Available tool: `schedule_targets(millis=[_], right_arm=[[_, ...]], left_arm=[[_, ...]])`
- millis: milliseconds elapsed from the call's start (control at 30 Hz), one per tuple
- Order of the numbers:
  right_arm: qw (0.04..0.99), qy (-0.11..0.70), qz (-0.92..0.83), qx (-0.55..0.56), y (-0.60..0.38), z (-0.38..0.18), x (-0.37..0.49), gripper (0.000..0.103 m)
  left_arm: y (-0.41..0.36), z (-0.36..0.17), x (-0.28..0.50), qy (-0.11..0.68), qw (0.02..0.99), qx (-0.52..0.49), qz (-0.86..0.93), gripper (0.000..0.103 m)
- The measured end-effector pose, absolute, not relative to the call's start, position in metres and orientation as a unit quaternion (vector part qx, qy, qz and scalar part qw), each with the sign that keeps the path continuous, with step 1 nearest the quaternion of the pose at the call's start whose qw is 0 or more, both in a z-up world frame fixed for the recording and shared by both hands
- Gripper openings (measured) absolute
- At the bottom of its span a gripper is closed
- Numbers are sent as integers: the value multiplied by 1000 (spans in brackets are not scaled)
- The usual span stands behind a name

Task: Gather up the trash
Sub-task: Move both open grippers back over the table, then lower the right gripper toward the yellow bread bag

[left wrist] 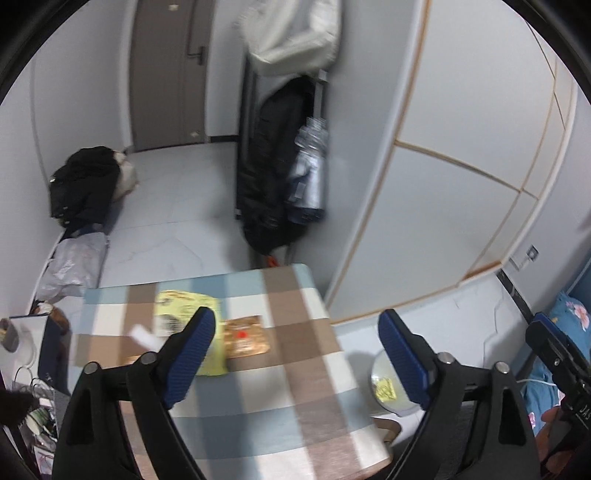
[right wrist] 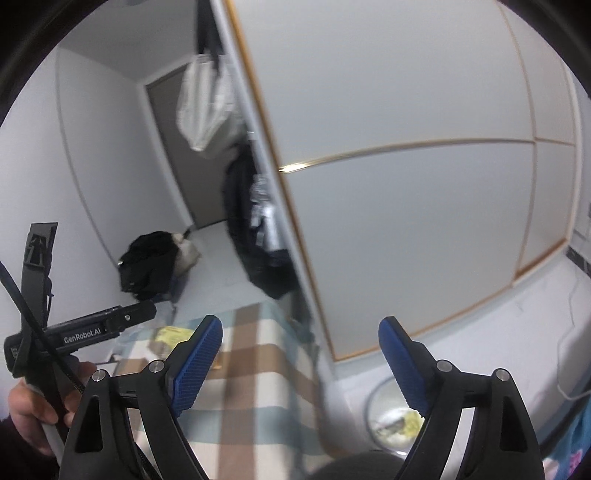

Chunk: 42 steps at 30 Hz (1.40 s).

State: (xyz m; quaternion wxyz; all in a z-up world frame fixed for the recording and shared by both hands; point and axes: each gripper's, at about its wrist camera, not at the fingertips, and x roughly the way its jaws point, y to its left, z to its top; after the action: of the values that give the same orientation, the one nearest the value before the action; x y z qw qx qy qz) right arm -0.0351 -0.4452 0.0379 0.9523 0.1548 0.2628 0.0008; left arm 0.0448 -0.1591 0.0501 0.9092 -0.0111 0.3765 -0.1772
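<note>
Two wrappers [left wrist: 207, 332] on the checked table [left wrist: 295, 369], yellow and brown; both grippers [left wrist: 297, 354] [right wrist: 301, 363] spread wide, empty.

Door [left wrist: 168, 74]: grey-brown, shut, dark handle, at the far end of the room.
Floor [left wrist: 177, 206]: pale tile with faint veining.
Wardrobe [left wrist: 461, 129]: white sliding panels with thin wood-coloured trim, along the right side.
Black coat [left wrist: 269, 166]: hanging on a dark rack beside the wardrobe's end.
White cloth [left wrist: 291, 33]: draped over the top of the rack, above the coat.
Silver-grey bundle [left wrist: 310, 177]: hanging against the coat, blurred.
Dark clothes heap [left wrist: 83, 184]: on the floor by the left wall, touching a pale bag [left wrist: 127, 177].
Table [left wrist: 295, 354]: covered in a blue, brown and white checked cloth.
Floral bedding [left wrist: 576, 314]: blue, at the right edge.
</note>
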Motion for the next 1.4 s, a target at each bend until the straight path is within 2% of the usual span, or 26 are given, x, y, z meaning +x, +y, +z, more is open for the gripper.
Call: schedule_targets(millis=[133,300,533,833,1400], right_arm=[[959,247,37,132,-410,49,-30,87],[967,220,76,106,-370,60,-27,94],[963,219,135,85,-322,49,-10,94],[949,263,164,60,-272,19,25,94],[899,383,206,45,-215,-38,118,94]], left_arm=[[-122,52,42,368,918,-27,-150,91],[-84,51,38,352,929,-36,-111,92],[-32,24,45,344,936,-53,-49,92],[6,-10,56,377,923,-72,-30,92],[37,-31,77,437,893,-104,-25,92]])
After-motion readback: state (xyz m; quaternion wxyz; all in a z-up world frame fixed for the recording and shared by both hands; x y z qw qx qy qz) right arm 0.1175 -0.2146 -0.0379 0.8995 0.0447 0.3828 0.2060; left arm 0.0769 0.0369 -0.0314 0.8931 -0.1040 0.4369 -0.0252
